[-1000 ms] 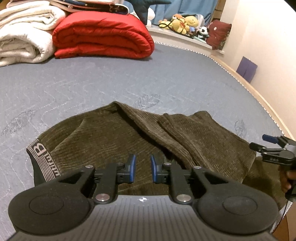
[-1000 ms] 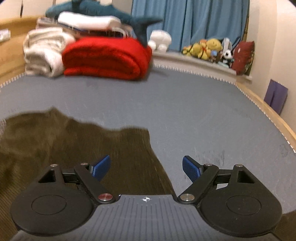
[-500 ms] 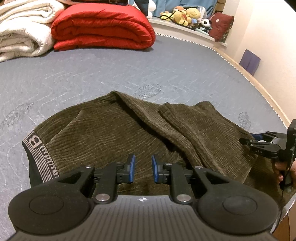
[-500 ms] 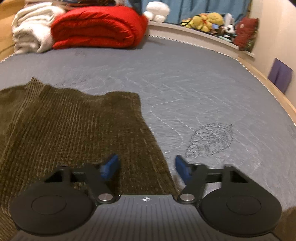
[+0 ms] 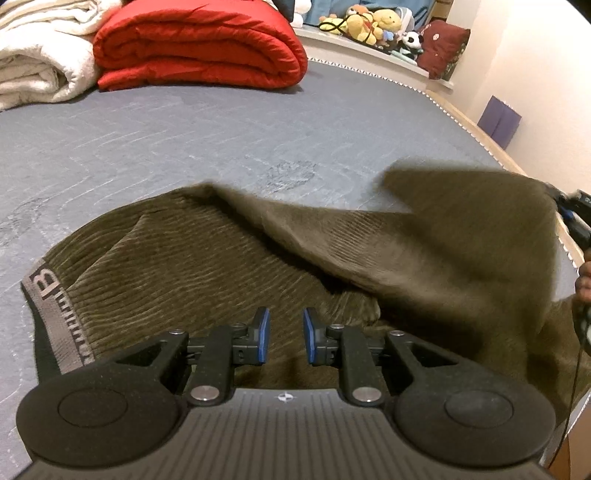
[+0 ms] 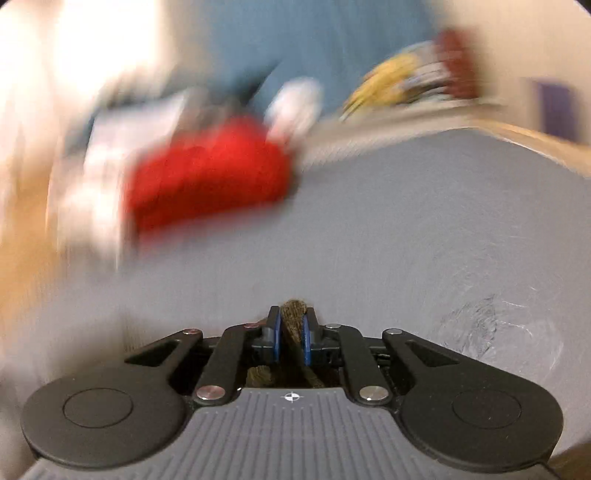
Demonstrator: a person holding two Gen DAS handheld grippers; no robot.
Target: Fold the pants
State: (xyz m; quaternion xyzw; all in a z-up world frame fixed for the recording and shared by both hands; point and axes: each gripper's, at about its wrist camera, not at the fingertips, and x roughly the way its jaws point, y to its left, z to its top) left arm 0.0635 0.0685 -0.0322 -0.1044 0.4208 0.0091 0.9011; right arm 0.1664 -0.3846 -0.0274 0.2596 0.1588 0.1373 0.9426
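Note:
Brown corduroy pants (image 5: 184, 266) lie across the grey mattress (image 5: 184, 147), their grey lettered waistband (image 5: 55, 306) at the left. My left gripper (image 5: 286, 334) hovers low over the middle of the pants, its blue pads a narrow gap apart with nothing between them. At the right edge of the left wrist view, my right gripper (image 5: 570, 214) holds the leg end lifted off the mattress, blurred by motion. In the right wrist view the right gripper (image 6: 291, 332) is closing, its jaws pressing on a fold of brown fabric (image 6: 293, 314).
A folded red duvet (image 5: 199, 40) and white blankets (image 5: 37, 62) sit at the far side of the mattress. Plush toys (image 5: 373, 22) line a ledge behind. The mattress's piped edge (image 5: 461, 118) and a wall run along the right, with a purple item (image 5: 498, 122).
My right gripper closed on the pant leg end, rolled, and lifted it off the mattress. The left gripper crept slightly forward and down, its gap unchanged.

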